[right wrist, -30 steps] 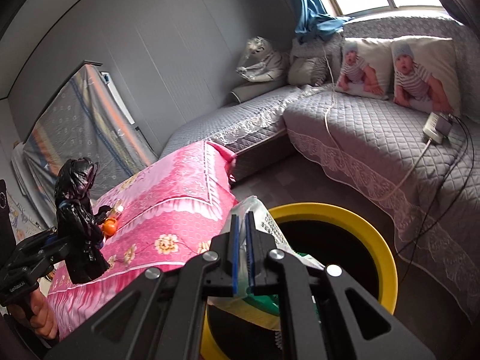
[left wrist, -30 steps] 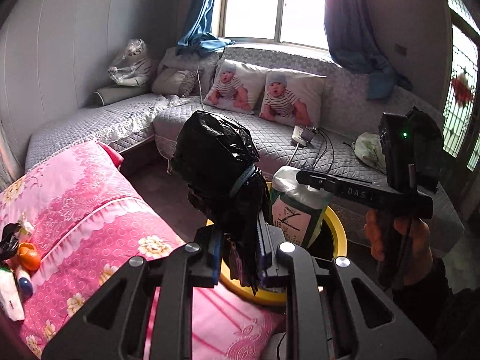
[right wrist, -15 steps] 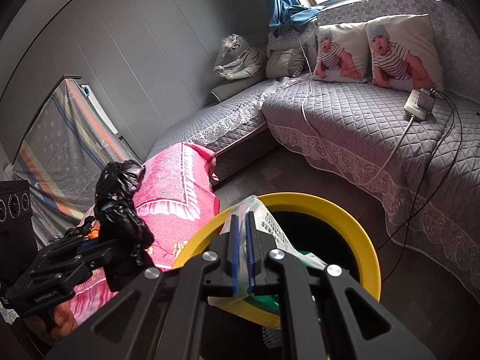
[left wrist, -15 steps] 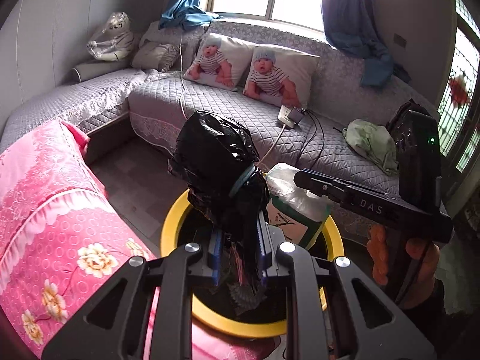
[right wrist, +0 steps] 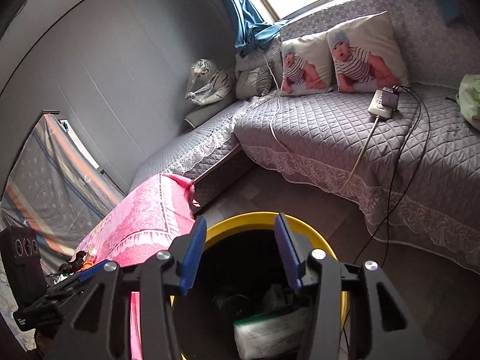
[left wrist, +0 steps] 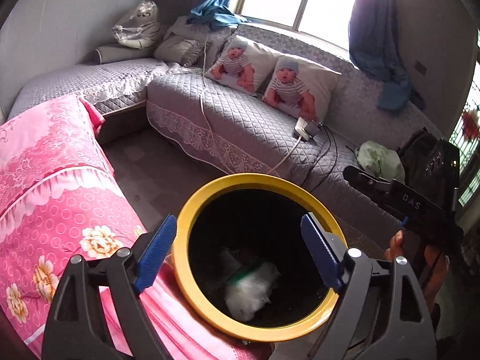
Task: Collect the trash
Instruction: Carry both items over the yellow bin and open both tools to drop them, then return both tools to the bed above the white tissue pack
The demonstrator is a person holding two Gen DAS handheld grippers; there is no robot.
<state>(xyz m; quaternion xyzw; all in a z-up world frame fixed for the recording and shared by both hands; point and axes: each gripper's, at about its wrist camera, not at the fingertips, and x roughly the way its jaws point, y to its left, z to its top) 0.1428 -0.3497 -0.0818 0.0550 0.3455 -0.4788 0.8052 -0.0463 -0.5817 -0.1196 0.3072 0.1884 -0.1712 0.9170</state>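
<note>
A round bin with a yellow rim (left wrist: 192,207) (right wrist: 240,220) stands on the floor beside the pink-covered table. Inside it lies a white and green plastic bag (left wrist: 250,289) (right wrist: 270,331), with a dark crumpled shape (right wrist: 231,300) beside it. My left gripper (left wrist: 240,252) is open and empty right above the bin's mouth. My right gripper (right wrist: 240,249) is open and empty, also over the bin. The right gripper's body shows at the right of the left wrist view (left wrist: 420,192).
A pink floral cloth (left wrist: 51,186) covers the table at left, with small items at its far end (right wrist: 81,262). A grey quilted sofa (left wrist: 240,126) runs behind, with baby-print pillows (right wrist: 339,57), a power strip and cables (right wrist: 385,102), and a green cloth (left wrist: 379,159).
Both grippers have opened. The black bag left my left gripper and the white and green bag left my right gripper; the white and green bag now lies inside the bin.
</note>
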